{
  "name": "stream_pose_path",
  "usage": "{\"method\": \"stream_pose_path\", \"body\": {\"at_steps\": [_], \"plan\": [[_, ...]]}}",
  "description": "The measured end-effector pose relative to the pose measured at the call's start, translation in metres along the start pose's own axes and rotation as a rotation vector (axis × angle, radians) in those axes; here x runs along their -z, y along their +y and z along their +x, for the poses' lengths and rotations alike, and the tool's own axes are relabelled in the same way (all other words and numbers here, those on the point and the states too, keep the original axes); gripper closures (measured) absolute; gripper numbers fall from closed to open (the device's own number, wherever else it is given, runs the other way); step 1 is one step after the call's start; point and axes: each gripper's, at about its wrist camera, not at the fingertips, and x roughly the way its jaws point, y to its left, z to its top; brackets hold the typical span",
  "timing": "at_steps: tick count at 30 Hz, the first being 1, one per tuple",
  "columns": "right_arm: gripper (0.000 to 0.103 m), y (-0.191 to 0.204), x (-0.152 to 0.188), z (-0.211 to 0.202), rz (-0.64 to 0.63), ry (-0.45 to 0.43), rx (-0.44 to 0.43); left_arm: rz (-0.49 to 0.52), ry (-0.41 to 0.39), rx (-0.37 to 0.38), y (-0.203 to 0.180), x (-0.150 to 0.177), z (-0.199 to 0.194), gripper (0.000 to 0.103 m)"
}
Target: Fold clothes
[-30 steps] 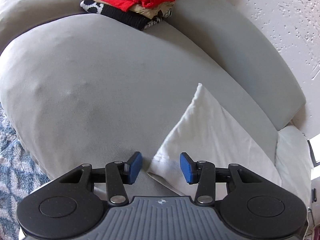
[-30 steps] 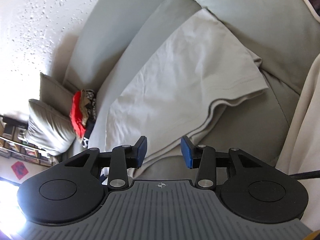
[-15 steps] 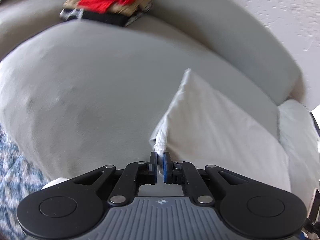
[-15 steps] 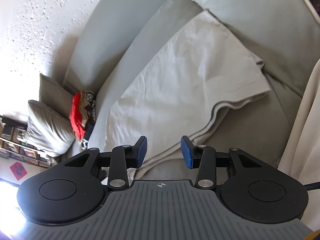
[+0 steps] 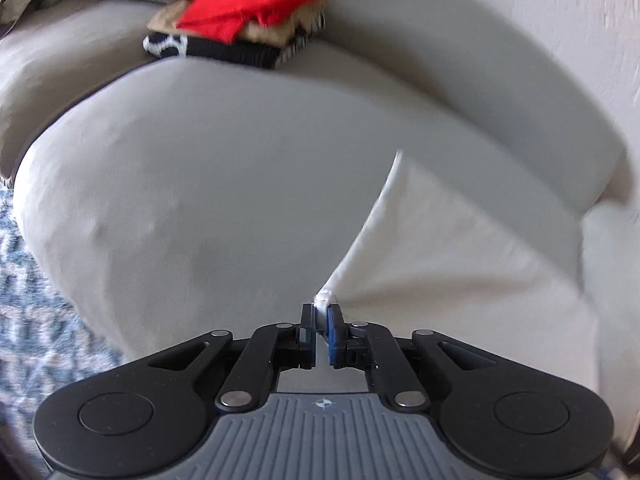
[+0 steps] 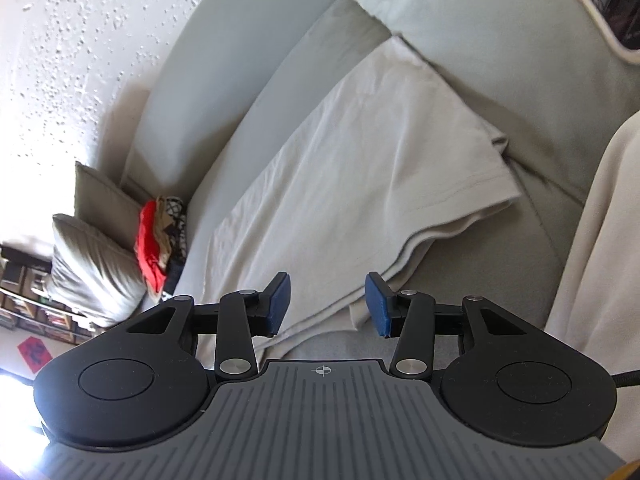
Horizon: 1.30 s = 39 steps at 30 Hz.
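White T-shirt (image 6: 360, 184), half-folded on sofa cushion (image 5: 224, 184); folded stack (image 5: 240, 28) beyond it. Left gripper (image 5: 320, 322) jaws just closed, clamped on shirt corner; right gripper (image 6: 327, 305) jaws apart, recently widening, empty. Further folds remain.

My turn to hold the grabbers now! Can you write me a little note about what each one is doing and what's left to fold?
Left gripper: shut on a corner of the white shirt; its fingers have just closed there, and the corner is lifted off the sofa.
Right gripper: open, holding nothing, hovering over the shirt's near edge; its fingers have just spread a little.
Shirt: spread on the sofa seat, partly doubled over.
Done: a stack of folded clothes sits further along the sofa.
Left: probably grab the near edge with the right gripper, fold the shirt, add it to the stack.
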Motion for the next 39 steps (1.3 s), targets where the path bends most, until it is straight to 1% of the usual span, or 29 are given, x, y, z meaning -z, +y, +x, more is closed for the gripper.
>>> {"method": "stream_pose_path", "body": {"at_steps": [1, 2, 3, 4, 5, 6, 7, 8, 9, 10, 12, 14, 16, 17, 20, 23, 27, 28, 31, 32, 34, 37, 39], "plan": [[0.054, 0.000, -0.001, -0.004, -0.003, -0.030, 0.013, 0.023, 0.006, -0.035, -0.003, 0.005, 0.001, 0.096], [0.055, 0.000, -0.003, -0.009, -0.006, -0.059, 0.026, 0.043, 0.004, -0.071, -0.006, 0.010, 0.000, 0.094], [0.054, -0.001, -0.004, -0.015, -0.008, -0.118, 0.064, 0.054, -0.005, -0.103, -0.006, 0.016, -0.004, 0.088], [0.054, -0.002, -0.006, -0.022, -0.010, -0.183, 0.107, 0.055, -0.024, -0.125, -0.006, 0.020, -0.008, 0.088], [0.055, -0.003, -0.009, -0.027, -0.016, -0.241, 0.152, 0.054, -0.047, -0.143, -0.006, 0.023, -0.012, 0.087], [0.055, -0.005, -0.011, -0.028, -0.023, -0.276, 0.197, 0.053, -0.070, -0.160, -0.006, 0.026, -0.016, 0.086], [0.055, -0.007, -0.013, -0.029, -0.031, -0.307, 0.243, 0.058, -0.095, -0.148, -0.008, 0.029, -0.021, 0.085], [0.055, -0.011, -0.016, -0.025, -0.033, -0.300, 0.282, 0.065, -0.121, -0.121, -0.013, 0.032, -0.026, 0.084], [0.056, -0.017, -0.016, -0.021, -0.007, -0.273, 0.292, 0.078, -0.141, -0.090, -0.018, 0.033, -0.027, 0.083], [0.056, -0.025, -0.016, -0.017, 0.025, -0.243, 0.297, 0.107, -0.149, -0.059, -0.025, 0.035, -0.027, 0.083], [0.056, -0.039, -0.015, -0.009, 0.090, -0.184, 0.307, 0.180, -0.157, 0.001, -0.043, 0.039, -0.027, 0.079], [0.058, -0.053, -0.015, -0.005, 0.147, -0.167, 0.290, 0.230, -0.148, 0.037, -0.061, 0.044, -0.025, 0.079], [0.057, -0.064, -0.015, -0.002, 0.193, -0.166, 0.275, 0.247, -0.128, 0.058, -0.074, 0.047, -0.019, 0.079], [0.055, -0.068, -0.016, 0.001, 0.202, -0.168, 0.272, 0.249, -0.122, 0.064, -0.078, 0.049, -0.016, 0.078], [0.055, -0.079, -0.018, 0.010, 0.220, -0.169, 0.262, 0.249, -0.107, 0.078, -0.087, 0.053, -0.007, 0.078], [0.055, -0.081, -0.016, 0.010, 0.195, -0.175, 0.230, 0.222, -0.082, 0.085, -0.089, 0.061, -0.003, 0.078], [0.057, -0.072, -0.012, 0.014, 0.111, -0.170, 0.228, 0.205, -0.083, 0.089, -0.090, 0.067, -0.007, 0.078], [0.062, -0.069, -0.012, 0.014, 0.087, -0.170, 0.229, 0.201, -0.080, 0.089, -0.090, 0.067, -0.007, 0.078], [0.090, -0.061, -0.010, 0.016, 0.020, -0.148, 0.212, 0.201, -0.072, 0.090, -0.094, 0.067, -0.006, 0.077], [0.097, -0.058, -0.010, 0.017, -0.001, -0.139, 0.206, 0.205, -0.070, 0.090, -0.095, 0.067, -0.006, 0.077], [0.100, -0.054, -0.009, 0.015, -0.034, -0.158, 0.229, 0.212, -0.066, 0.090, -0.099, 0.068, -0.006, 0.077], [0.100, -0.052, -0.009, 0.008, -0.056, -0.199, 0.276, 0.228, -0.061, 0.087, -0.103, 0.069, -0.007, 0.076], [0.100, -0.052, -0.011, 0.002, -0.079, -0.221, 0.318, 0.243, -0.063, 0.065, -0.105, 0.069, -0.007, 0.076]]}}
